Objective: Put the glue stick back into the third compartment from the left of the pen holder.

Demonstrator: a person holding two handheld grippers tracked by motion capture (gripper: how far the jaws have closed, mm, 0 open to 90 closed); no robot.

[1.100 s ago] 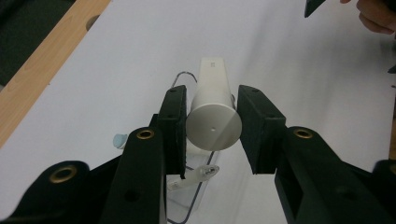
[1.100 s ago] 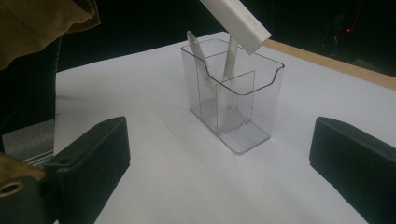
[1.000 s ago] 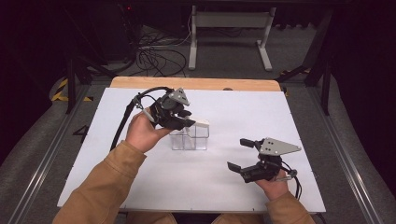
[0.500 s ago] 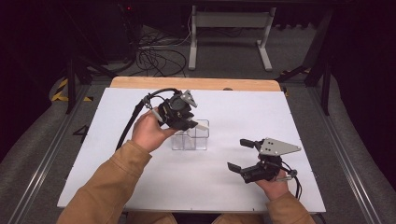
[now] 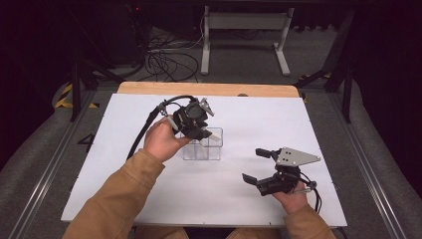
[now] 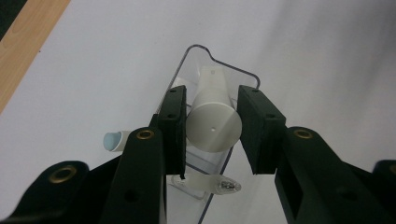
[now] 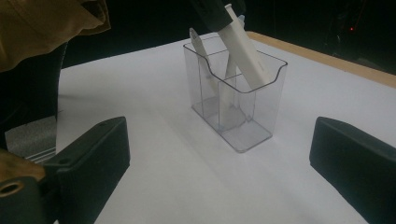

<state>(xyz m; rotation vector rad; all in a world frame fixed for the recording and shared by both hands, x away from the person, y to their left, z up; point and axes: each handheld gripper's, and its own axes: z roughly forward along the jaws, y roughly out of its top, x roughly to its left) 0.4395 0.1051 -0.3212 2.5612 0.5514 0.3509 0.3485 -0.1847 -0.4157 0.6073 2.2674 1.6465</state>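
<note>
White tabletop (image 5: 149,199) carried the clear plastic divided organizer box (image 5: 203,149), the landmark here. Left gripper (image 5: 198,130) hung right above the box, slightly to its left, jaws narrow and bracketing the white cylindrical plastic tube (image 6: 212,122); the left pad looked to be touching, a thin gap showed on the right, so real grip was uncertain. Right gripper (image 5: 256,167) sat well right of the box, near the table's front, jaws wide, holding nothing. The tube stood inside the box, base down in a compartment, long axis steeply tilted, upper end leaning past the rim toward the left gripper. A thinner white stick (image 7: 200,51) leaned in the neighbouring compartment.

Judged step: seating the tube in the box. To do it well: let the tube rest on the rim before opening, then lift straight away so the light box isn't dragged or tipped.
</note>
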